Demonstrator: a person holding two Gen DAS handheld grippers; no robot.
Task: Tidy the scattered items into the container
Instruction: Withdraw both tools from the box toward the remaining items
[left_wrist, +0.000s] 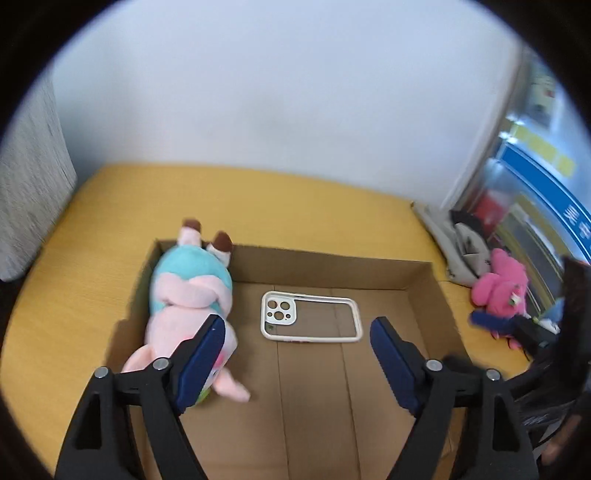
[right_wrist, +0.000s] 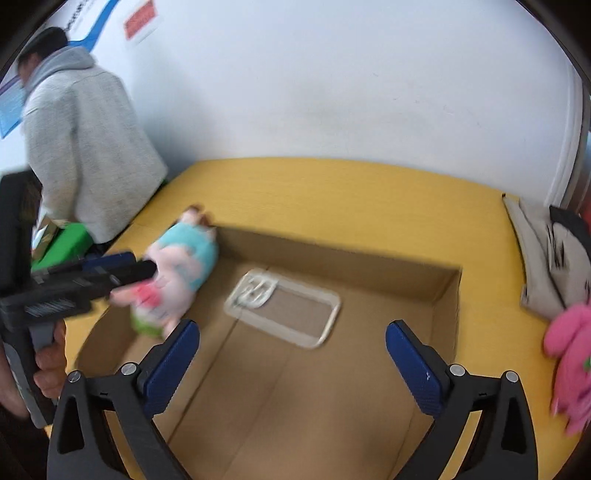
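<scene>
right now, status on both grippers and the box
Left gripper open, empty, over cardboard box. Right gripper open, empty. Pink pig plush and phone case in box. Pink plush on table outside, unobstructed.

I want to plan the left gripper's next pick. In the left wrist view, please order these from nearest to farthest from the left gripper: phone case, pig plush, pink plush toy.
1. pig plush: in the cardboard box, against the left gripper's left jaw.
2. phone case: flat on the box floor, just ahead between the open jaws.
3. pink plush toy: outside the box, far right on the yellow table.
</scene>
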